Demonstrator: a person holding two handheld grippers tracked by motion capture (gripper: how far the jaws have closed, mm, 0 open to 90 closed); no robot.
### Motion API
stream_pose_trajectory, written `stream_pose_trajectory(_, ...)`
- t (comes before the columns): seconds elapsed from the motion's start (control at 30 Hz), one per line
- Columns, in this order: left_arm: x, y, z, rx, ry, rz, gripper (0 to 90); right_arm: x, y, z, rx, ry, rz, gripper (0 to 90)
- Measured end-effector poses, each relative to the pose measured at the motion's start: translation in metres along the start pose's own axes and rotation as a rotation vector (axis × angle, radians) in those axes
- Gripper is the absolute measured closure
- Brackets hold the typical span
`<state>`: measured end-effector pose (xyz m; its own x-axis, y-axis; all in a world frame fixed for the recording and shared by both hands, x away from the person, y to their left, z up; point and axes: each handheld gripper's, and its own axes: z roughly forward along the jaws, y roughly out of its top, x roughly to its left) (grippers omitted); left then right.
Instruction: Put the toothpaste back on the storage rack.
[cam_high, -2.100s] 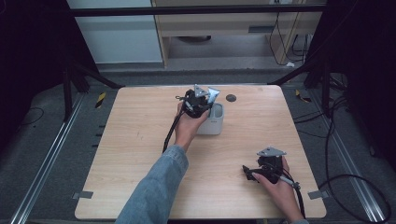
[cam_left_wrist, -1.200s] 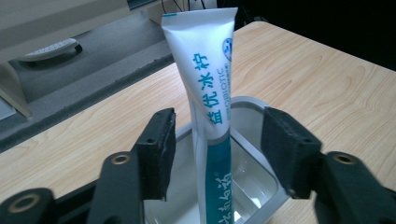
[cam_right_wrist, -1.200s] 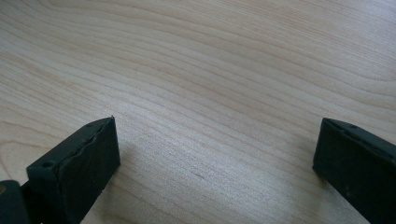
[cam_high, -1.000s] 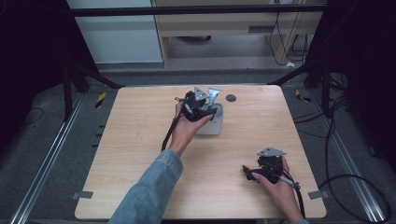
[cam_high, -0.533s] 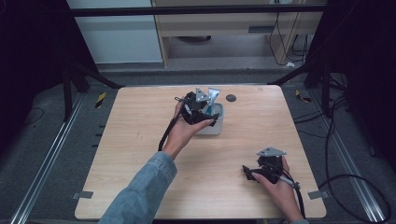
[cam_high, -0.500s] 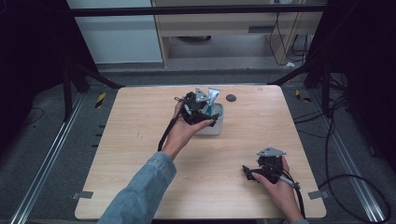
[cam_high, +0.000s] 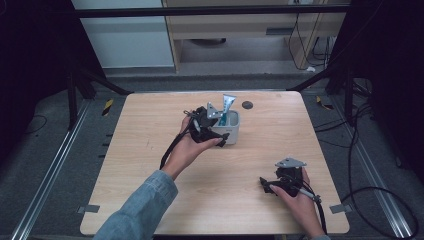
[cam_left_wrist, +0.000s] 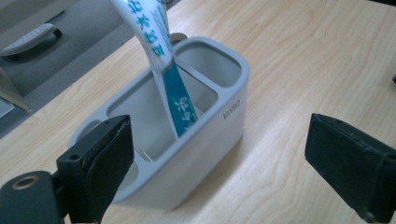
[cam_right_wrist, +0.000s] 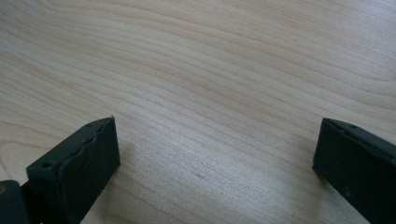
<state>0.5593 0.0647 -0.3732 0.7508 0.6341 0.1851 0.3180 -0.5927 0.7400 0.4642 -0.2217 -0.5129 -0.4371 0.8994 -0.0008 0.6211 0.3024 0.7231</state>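
Observation:
A white holder with several compartments stands on the wooden table, toward the back middle. A white and blue tube stands tilted in one compartment, its flat end up. My left gripper sits just left of the holder, open. Its jaws have just been opening, and no pad touches anything. In the left gripper view the holder and the tube lie ahead of my left gripper. My right gripper rests near the front right, open over bare wood, as the right gripper view shows.
A small dark disc lies on the table behind the holder. Black frame posts stand at both back corners. Cables run over the floor to the right. The table's front edge is close to my right hand.
My left gripper has drawn back from over the holder toward the left and the near side, its jaws spreading. The tube stays standing in the holder. The right hand has not moved.

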Motion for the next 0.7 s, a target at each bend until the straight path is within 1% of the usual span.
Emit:
stream_pose_trajectory(0.07,-0.003,-0.004,-0.003,0.018,-0.013,0.015,6.9,0.0,0.0,0.0,0.0,0.0,0.0,0.7)
stream_pose_trajectory(0.17,-0.006,-0.011,-0.008,0.044,-0.02,0.039,6.7,0.0,0.0,0.0,0.0,0.0,0.0,0.7)
stream_pose_trajectory(0.33,-0.01,-0.025,-0.019,0.063,-0.03,0.055,6.3,0.0,0.0,0.0,0.0,0.0,0.0,0.7)
stream_pose_trajectory(0.43,-0.009,-0.038,-0.026,0.065,-0.031,0.05,6.3,0.0,0.0,0.0,0.0,0.0,0.0,0.7)
stream_pose_trajectory(0.57,-0.007,-0.055,-0.033,0.085,-0.023,0.046,6.3,0.0,0.0,0.0,0.0,0.0,0.001,0.7)
stream_pose_trajectory(0.7,-0.003,-0.073,-0.038,0.091,-0.015,0.025,6.4,0.0,0.0,0.0,0.0,0.0,0.0,0.7)
